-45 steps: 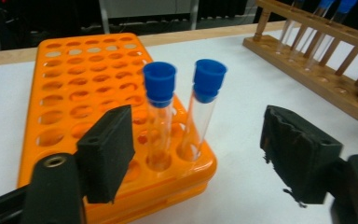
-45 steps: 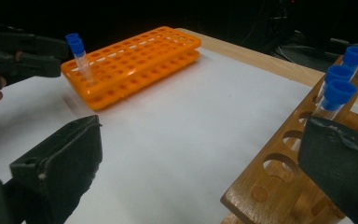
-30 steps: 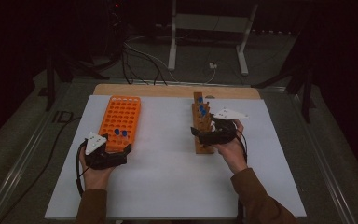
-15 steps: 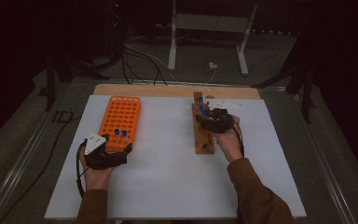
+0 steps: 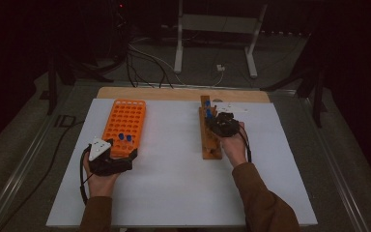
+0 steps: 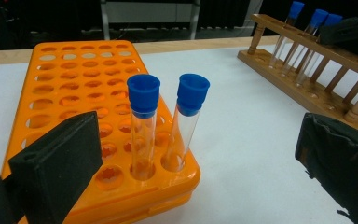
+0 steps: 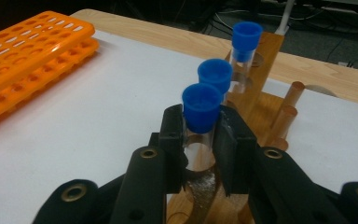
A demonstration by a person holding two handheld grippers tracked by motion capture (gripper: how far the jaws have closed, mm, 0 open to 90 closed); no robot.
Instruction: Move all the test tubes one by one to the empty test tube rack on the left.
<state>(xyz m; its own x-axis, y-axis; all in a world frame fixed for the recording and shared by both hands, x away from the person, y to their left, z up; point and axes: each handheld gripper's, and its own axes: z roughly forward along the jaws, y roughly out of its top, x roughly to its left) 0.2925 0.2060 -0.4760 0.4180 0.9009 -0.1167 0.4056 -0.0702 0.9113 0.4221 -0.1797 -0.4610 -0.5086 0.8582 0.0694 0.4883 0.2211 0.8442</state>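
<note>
Your right hand-held gripper (image 7: 200, 140) has just been closing and now clamps the nearest blue-capped tube (image 7: 200, 116) just under its cap, tube upright in the wooden rack (image 5: 207, 140) — likely gripped high so it lifts straight out. Your left hand-held gripper (image 6: 191, 177) sits released at the near end of the orange rack (image 6: 74, 93), jaws flanking two capped tubes (image 6: 163, 126), probably steadying it on the tabletop (image 5: 174, 174).

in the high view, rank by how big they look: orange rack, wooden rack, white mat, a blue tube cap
1. white mat, by far the largest
2. orange rack
3. wooden rack: about as long as the orange one, much narrower
4. blue tube cap, a tiny dot
</note>
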